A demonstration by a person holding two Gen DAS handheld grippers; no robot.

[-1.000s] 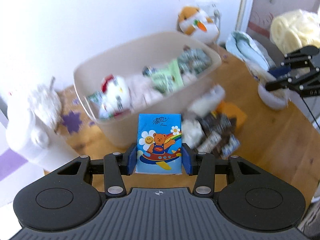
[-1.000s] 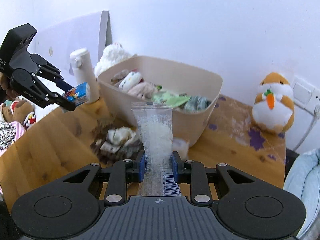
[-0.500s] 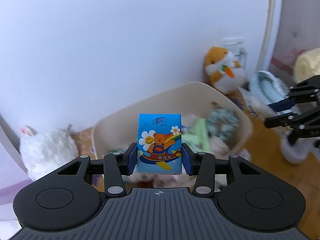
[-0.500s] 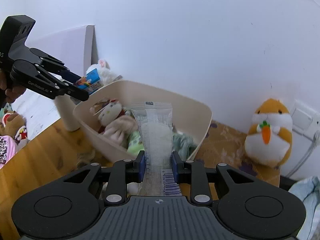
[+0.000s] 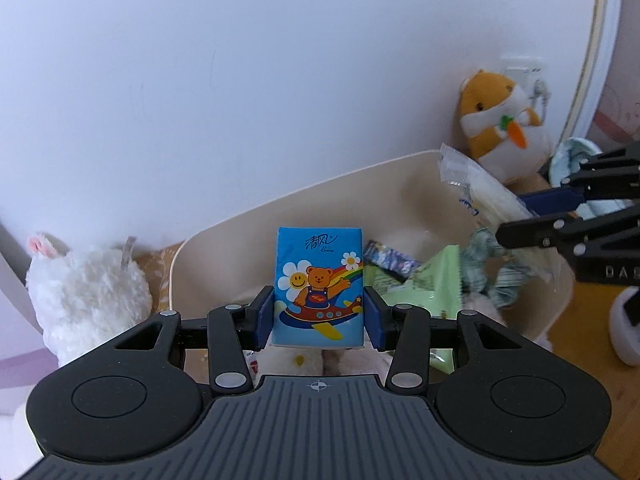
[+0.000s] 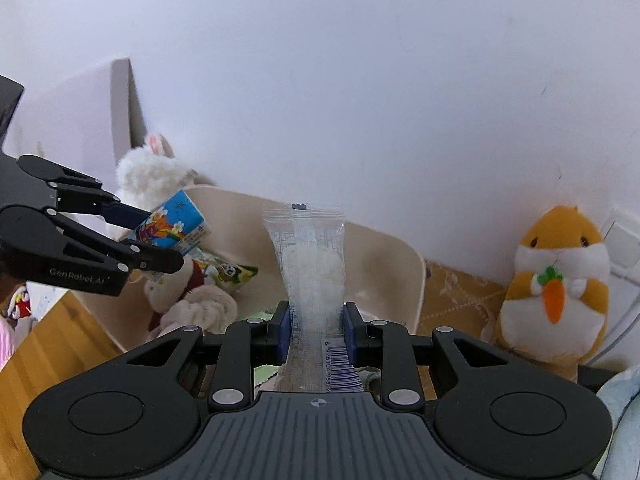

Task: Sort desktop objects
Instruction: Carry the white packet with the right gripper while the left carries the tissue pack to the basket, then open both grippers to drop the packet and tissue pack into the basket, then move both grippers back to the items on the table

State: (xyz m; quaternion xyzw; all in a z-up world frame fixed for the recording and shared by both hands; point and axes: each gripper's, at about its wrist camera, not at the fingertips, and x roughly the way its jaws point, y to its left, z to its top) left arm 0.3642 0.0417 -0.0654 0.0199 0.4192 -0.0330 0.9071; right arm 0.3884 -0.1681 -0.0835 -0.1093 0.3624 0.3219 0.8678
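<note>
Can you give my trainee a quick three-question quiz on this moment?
1. True or false: the left tool grips the blue tissue pack.
2. What does the right tool hold? A) orange hamster plush B) clear snack packet C) green pouch
3. Both tools hang above the beige ____.

Key: 1 true. 2 B, the clear snack packet. 3 bin.
</note>
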